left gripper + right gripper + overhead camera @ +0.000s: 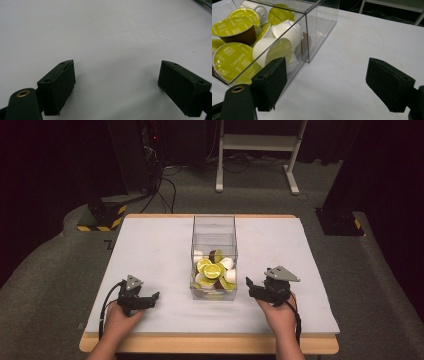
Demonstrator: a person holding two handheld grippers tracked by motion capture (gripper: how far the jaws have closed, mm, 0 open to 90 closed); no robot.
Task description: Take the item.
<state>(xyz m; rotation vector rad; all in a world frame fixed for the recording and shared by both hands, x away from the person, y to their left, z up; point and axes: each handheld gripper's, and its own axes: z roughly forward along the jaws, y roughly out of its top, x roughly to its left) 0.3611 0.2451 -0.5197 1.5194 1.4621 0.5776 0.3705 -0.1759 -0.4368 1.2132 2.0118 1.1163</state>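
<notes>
A clear plastic box [214, 227] stands in the middle of the white table [150, 245], holding several coffee capsules [212, 270] with lime-green lids over white and brown cups. My left gripper [152, 298] rests low at the box's left, open, with bare table between its jaws [116, 82]. My right gripper [250, 285] sits just right of the box, open and holding nothing. In the right gripper view [327, 85] the box's corner [306, 35] and the capsules [233, 58] lie just beyond the left jaw.
A white desk frame [257, 150] and dark equipment with cables [150, 160] stand on the floor behind the table. Black stands with yellow-black tape [102, 217] flank the far corners. The wooden table edge [200, 342] runs in front of the hands.
</notes>
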